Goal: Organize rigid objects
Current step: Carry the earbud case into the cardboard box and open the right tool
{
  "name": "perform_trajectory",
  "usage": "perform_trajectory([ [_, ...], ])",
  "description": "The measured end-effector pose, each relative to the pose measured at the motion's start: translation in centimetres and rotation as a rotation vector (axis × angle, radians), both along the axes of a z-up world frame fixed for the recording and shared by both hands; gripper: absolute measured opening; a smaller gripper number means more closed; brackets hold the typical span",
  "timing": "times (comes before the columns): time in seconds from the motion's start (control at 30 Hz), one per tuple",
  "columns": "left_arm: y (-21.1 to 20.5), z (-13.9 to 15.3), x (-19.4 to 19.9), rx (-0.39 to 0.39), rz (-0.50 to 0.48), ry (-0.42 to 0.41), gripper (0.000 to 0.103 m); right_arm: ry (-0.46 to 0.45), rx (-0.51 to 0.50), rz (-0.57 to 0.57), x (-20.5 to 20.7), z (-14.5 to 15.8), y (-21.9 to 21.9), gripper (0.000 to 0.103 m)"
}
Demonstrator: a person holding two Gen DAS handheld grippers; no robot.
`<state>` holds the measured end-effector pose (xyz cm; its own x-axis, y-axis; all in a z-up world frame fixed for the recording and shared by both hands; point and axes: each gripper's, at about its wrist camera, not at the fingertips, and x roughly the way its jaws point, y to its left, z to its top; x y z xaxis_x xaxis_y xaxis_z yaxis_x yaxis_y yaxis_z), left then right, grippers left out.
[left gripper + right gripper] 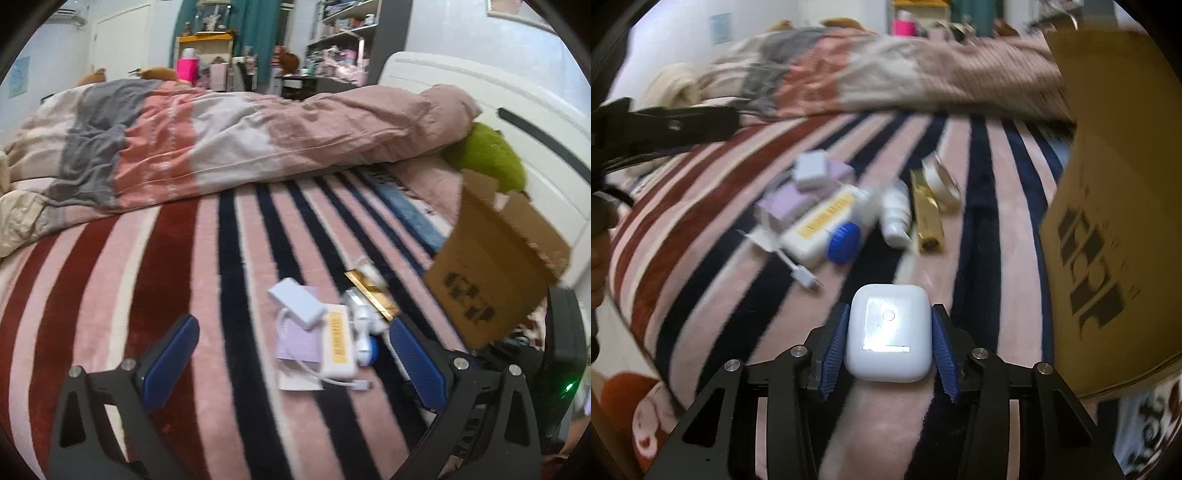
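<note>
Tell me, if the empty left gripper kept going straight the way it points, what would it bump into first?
Probably the white box with the yellow label, lying between the left gripper fingers' line on the striped blanket. Depth is hard to judge.

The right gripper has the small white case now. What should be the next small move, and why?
Probably carry the white case to the right, over the cardboard box, and release it there. The right gripper is shut on the case, lifted clear of the striped blanket; the box stands close beside it. Whether its opening faces the gripper cannot be told.
</note>
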<state>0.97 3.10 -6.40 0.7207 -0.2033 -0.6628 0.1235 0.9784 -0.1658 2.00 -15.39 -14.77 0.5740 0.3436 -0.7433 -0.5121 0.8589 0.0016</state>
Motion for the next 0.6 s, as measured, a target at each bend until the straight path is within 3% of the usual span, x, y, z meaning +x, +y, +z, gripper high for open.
perform_trajectory([
  [0.07, -0.4, 0.9, -0.4, -0.039, -0.055, 0.003, 0.102, -0.029, 0.035, 0.088, -0.6, 1.9, 0.5, 0.04],
  [0.2, -1.6, 3.7, -0.9, -0.191, -0.204, 0.008, 0.094, -0.128, 0.083, 0.245, -2.1, 6.4, 1.1, 0.04],
  [0.27, -2.7, 5.3, -0.9, -0.21, -0.238, 0.013, 0.088, -0.188, 0.108, 0.288, -2.8, 8.8, 1.1, 0.04],
  [0.43, -6.5, 8.7, 0.9, -0.265, -0.331, 0.041, 0.058, -0.298, 0.176, 0.321, -2.9, 13.4, -1.2, 0.039],
  [0.53, -10.3, 10.2, 3.3, -0.279, -0.41, 0.074, 0.037, -0.331, 0.186, 0.289, -1.9, 14.6, -3.9, 0.039],
  [0.6, -13.5, 10.7, 5.2, -0.271, -0.46, 0.106, 0.029, -0.328, 0.201, 0.257, -1.1, 15.1, -5.9, 0.039],
])
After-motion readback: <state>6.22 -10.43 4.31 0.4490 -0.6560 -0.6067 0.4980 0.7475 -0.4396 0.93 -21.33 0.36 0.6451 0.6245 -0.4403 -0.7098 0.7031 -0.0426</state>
